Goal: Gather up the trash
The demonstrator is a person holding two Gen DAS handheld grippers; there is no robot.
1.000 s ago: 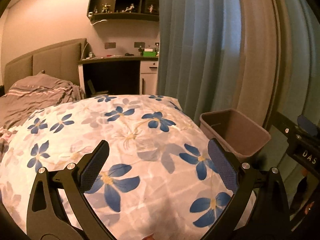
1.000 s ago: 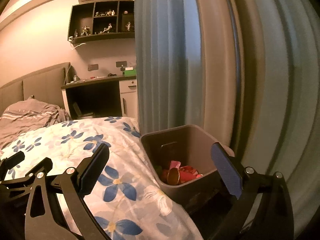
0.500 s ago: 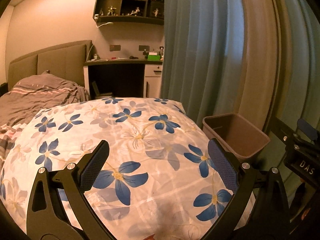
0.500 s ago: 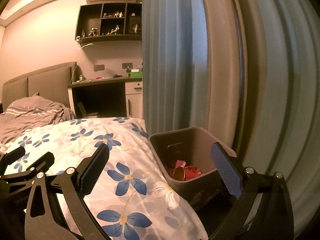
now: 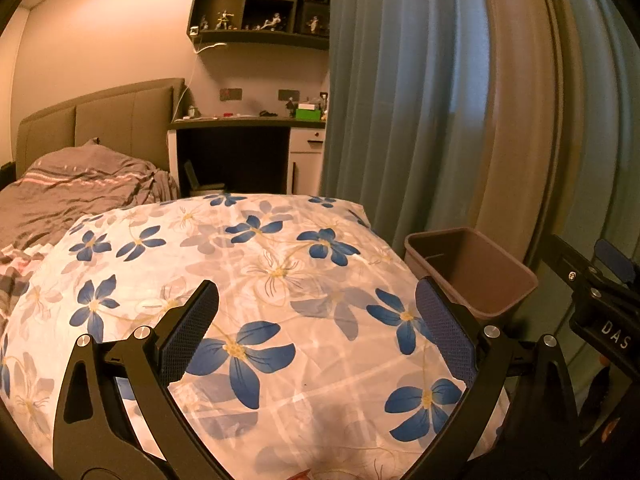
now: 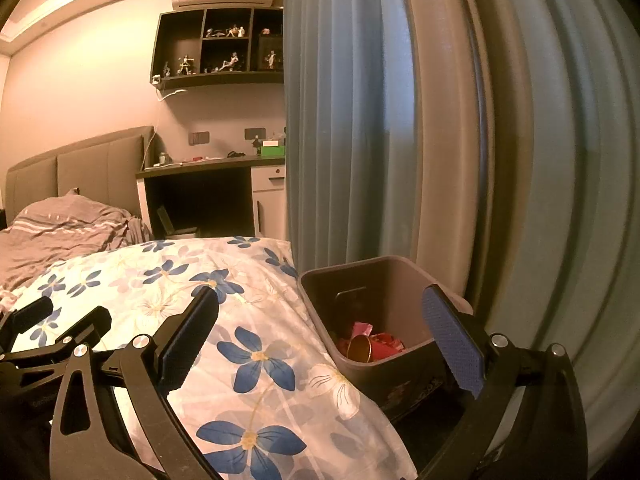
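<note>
Blue-padded fingers [image 5: 190, 332] of the left claw [image 5: 316, 328] are seen spread wide with nothing between them, held above a white bedspread [image 5: 256, 280] printed with blue flowers. The right claw [image 6: 320, 336] is likewise released and empty, its jaws framing the near right edge of the bed and the bin beside it. A brown plastic bin [image 6: 384, 276] is shown standing just off that edge of the bed, against a blue-grey curtain [image 6: 352, 120]. Red and pink wrappers [image 6: 380, 340] and a round gold-coloured lid or can end [image 6: 358, 350] are visible at the bottom of the bin. In the left wrist view the same bin [image 5: 472, 272] appears near the bed's right edge. At the far end of the bed, a rumpled grey blanket [image 5: 76, 192] is seen below an upholstered headboard [image 5: 104, 124]. A dark counter [image 5: 248, 122] with small clutter is set against the back wall, under a shelf unit [image 5: 260, 4] of figurines.
</note>
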